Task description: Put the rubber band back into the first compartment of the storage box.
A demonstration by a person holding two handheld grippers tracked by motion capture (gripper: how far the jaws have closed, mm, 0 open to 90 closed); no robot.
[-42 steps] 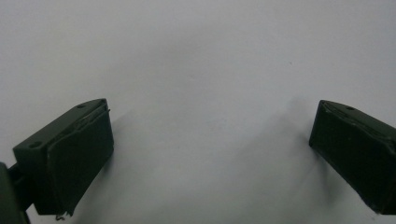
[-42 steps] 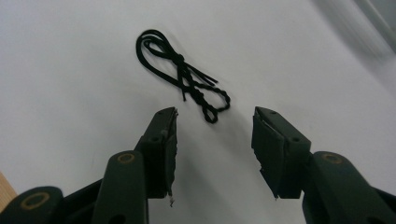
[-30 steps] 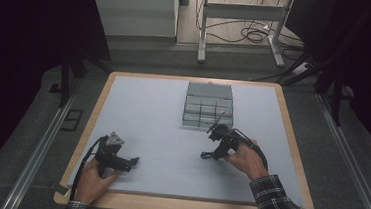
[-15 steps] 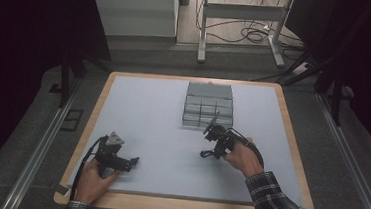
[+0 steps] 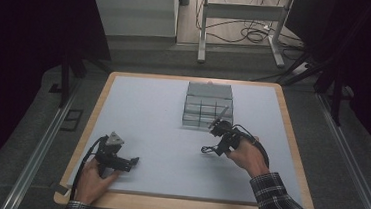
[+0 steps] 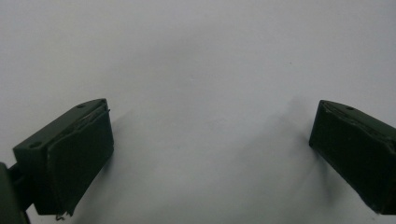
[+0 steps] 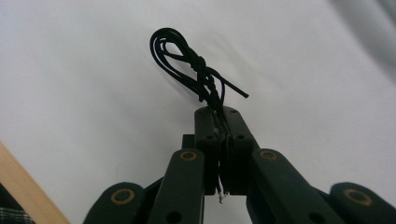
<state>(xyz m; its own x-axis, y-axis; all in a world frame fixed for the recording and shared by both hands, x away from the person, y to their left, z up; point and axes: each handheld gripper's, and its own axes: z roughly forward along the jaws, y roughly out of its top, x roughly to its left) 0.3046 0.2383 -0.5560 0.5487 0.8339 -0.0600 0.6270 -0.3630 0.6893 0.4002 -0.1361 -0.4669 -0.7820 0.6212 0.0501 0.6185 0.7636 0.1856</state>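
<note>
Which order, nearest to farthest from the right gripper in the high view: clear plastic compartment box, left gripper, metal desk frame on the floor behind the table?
1. Clear plastic compartment box: just beyond the right gripper, mid-table.
2. Left gripper: across the table, near its front left edge.
3. Metal desk frame: on the floor past the table's far edge.

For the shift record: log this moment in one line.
right gripper: shut on black cord | left gripper: open, on table | clear box: behind right gripper
</note>
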